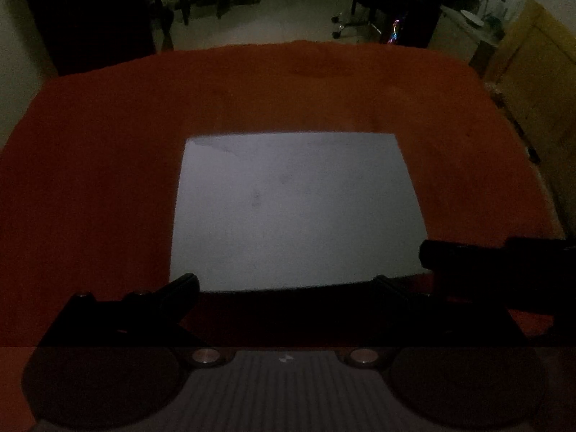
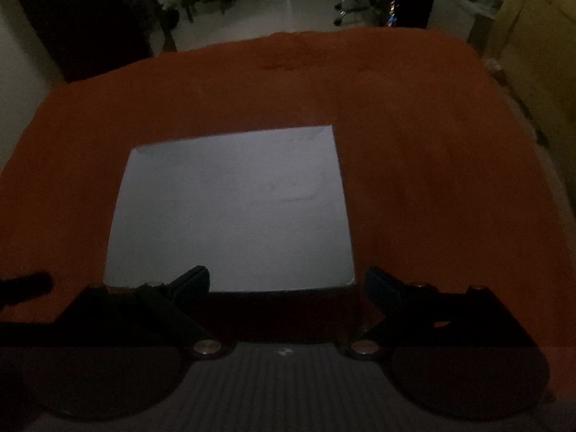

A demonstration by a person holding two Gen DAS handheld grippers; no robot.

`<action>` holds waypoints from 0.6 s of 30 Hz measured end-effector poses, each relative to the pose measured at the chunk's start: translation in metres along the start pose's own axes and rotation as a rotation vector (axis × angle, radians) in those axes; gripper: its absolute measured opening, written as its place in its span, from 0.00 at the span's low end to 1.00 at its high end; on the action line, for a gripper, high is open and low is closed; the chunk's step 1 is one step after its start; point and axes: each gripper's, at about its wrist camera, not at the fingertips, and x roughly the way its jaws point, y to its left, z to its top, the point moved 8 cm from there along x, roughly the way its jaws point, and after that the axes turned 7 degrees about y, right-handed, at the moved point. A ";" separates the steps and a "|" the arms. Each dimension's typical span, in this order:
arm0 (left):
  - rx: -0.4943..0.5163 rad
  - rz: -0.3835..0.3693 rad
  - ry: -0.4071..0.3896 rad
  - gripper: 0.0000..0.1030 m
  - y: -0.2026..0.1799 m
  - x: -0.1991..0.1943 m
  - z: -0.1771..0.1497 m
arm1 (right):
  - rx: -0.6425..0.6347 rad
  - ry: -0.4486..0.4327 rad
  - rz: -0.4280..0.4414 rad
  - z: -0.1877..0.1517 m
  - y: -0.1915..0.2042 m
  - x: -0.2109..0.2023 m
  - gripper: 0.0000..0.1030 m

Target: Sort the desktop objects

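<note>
A pale grey square mat [image 1: 295, 212] lies flat on the orange tablecloth [image 1: 108, 151]; nothing rests on it. My left gripper [image 1: 286, 284] hangs over the mat's near edge, open, with nothing between its fingers. In the right wrist view the same mat [image 2: 230, 212] sits left of centre, and my right gripper [image 2: 286, 280] stands open above its near edge, holding nothing. The right gripper shows as a dark shape [image 1: 504, 273] at the lower right of the left wrist view. No loose objects show in this dim light.
The orange cloth [image 2: 432, 180] covers the whole table, with a far edge dropping to a dim room floor. An office chair base [image 1: 345, 25] and dark furniture stand beyond. A yellowish panel [image 1: 532, 72] stands at the right.
</note>
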 end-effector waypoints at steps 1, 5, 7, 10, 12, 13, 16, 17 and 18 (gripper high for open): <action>0.000 0.001 -0.003 0.99 -0.001 -0.002 0.000 | 0.001 -0.001 0.002 0.001 0.000 0.000 0.93; -0.002 0.003 0.005 0.99 -0.006 -0.001 -0.003 | 0.006 0.005 -0.003 0.003 0.001 0.004 0.93; 0.001 0.002 0.010 0.99 -0.006 0.000 -0.006 | 0.005 0.014 0.000 0.002 -0.003 0.010 0.93; -0.005 0.008 0.018 0.99 -0.004 0.000 -0.003 | 0.004 0.014 0.001 0.002 -0.007 0.008 0.92; -0.013 0.015 0.022 0.99 -0.002 0.000 -0.002 | 0.012 0.009 0.001 0.005 -0.011 0.007 0.93; -0.015 0.019 0.027 0.99 -0.001 0.001 -0.002 | 0.016 0.011 0.000 0.006 -0.012 0.009 0.92; -0.019 0.021 0.031 0.99 -0.002 0.002 -0.002 | 0.024 0.017 -0.003 0.007 -0.017 0.014 0.93; -0.017 0.023 0.030 0.99 -0.003 0.001 -0.003 | 0.023 0.018 -0.003 0.007 -0.018 0.015 0.93; -0.015 0.025 0.027 0.99 -0.003 0.001 -0.004 | 0.022 0.020 -0.003 0.007 -0.019 0.016 0.93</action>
